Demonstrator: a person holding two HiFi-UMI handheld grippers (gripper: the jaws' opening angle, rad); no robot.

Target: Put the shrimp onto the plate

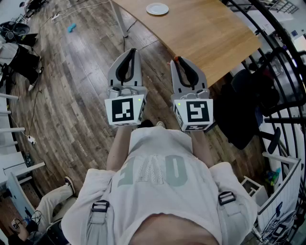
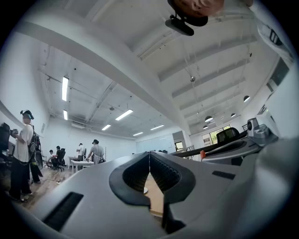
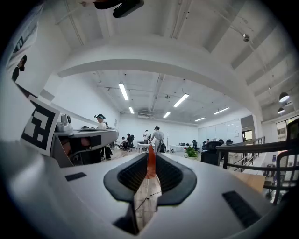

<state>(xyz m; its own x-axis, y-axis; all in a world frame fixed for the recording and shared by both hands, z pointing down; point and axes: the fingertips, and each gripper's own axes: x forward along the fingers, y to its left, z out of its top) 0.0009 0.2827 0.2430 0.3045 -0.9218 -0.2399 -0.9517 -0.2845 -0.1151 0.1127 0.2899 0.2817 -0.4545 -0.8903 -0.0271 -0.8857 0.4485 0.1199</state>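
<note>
A small white plate (image 1: 157,9) lies on the far part of a wooden table (image 1: 205,33). Both grippers are held out in front of the person's chest, over the floor and short of the table. My left gripper (image 1: 130,51) is shut with nothing in it; in the left gripper view its jaws (image 2: 149,156) meet at the tips. My right gripper (image 1: 177,60) is shut on a thin orange-red piece, the shrimp (image 3: 151,164), which sticks up between the pads. Only a small orange bit of the shrimp (image 1: 176,59) shows in the head view.
A black office chair (image 1: 246,107) and a dark curved railing (image 1: 282,72) stand at the right. Cables and a small blue object (image 1: 71,27) lie on the wood floor at the left. A seated person's leg (image 1: 52,203) is at the bottom left. Other people (image 2: 23,154) stand far off.
</note>
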